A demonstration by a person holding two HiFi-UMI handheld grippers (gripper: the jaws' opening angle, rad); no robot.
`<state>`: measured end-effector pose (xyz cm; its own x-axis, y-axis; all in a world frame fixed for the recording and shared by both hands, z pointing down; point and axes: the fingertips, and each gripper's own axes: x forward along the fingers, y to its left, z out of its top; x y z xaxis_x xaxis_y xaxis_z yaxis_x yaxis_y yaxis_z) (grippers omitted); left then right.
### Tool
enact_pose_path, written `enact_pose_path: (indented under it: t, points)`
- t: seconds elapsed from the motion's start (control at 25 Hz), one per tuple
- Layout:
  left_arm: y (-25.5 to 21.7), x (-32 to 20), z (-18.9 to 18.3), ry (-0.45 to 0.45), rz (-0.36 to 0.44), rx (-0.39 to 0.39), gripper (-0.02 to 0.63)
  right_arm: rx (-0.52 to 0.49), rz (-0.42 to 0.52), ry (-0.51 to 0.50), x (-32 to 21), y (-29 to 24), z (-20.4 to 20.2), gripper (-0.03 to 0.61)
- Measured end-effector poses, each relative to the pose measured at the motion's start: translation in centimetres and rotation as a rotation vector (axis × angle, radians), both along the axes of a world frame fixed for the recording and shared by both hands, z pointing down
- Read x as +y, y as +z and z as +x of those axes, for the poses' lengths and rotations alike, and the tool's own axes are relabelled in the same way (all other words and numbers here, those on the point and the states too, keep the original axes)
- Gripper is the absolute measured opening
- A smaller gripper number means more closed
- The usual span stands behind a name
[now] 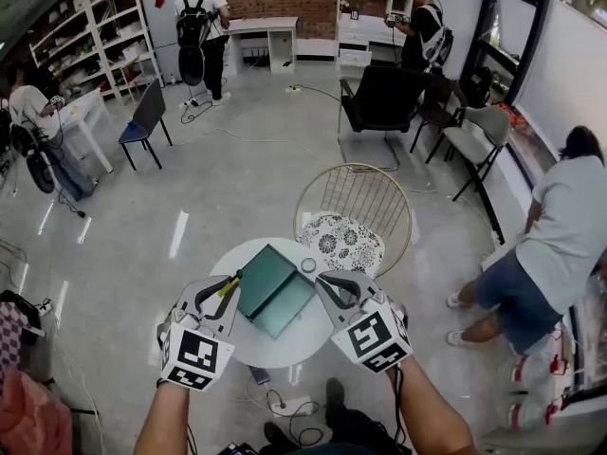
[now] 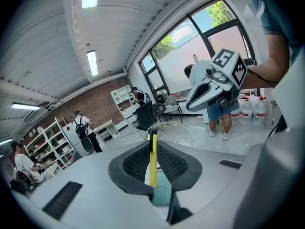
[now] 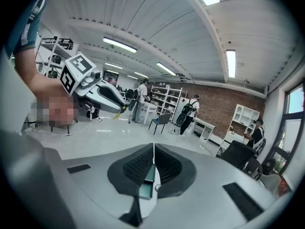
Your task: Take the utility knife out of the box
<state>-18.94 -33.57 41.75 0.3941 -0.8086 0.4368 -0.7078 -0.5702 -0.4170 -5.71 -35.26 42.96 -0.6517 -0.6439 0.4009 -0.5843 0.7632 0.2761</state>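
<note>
Yellow is the colour to follow: the utility knife point(image 2: 152, 152) stands edge-on between the pads of the left gripper point(image 1: 228, 292), whose jaws are clamped on its slim body, with its tip reaching past the fingertips. In the head view it hangs just beside the left edge of the open teal box point(image 1: 275, 290) and clear of it, touching neither the lid nor the tray. The box lies spread open on the round white table point(image 1: 285, 351). To the box's right, the right gripper point(image 1: 324, 287) hovers with its jaws drawn together on nothing; its own view shows only a thin slit between the pads and the box far below. A small ring point(image 1: 308, 265) lies on the table just beyond the box's far corner, possibly a roll of tape, though it is too small to be sure. By my reading the removal itself is done, and the step in hand is carrying the knife away from the box. What is left calls for a steady grip on a thin, smooth handle, then a bare patch of table beside the box where the knife can be laid flat and released without knocking the lid.
</note>
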Motion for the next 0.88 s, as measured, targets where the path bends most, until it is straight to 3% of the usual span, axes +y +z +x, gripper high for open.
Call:
enact_pose_path:
  t: [0.48, 0.88]
  points:
    - [-10.4, 5.1, 0.8, 0.050, 0.200, 0.082, 0.061, 0.006, 0.134, -0.019, 2.3, -6.7, -0.8, 0.038]
    - [-12.8, 7.1, 1.4, 0.069, 0.267, 0.097, 0.062, 0.049, 0.198, -0.036, 4.1, -8.4, -1.2, 0.037]
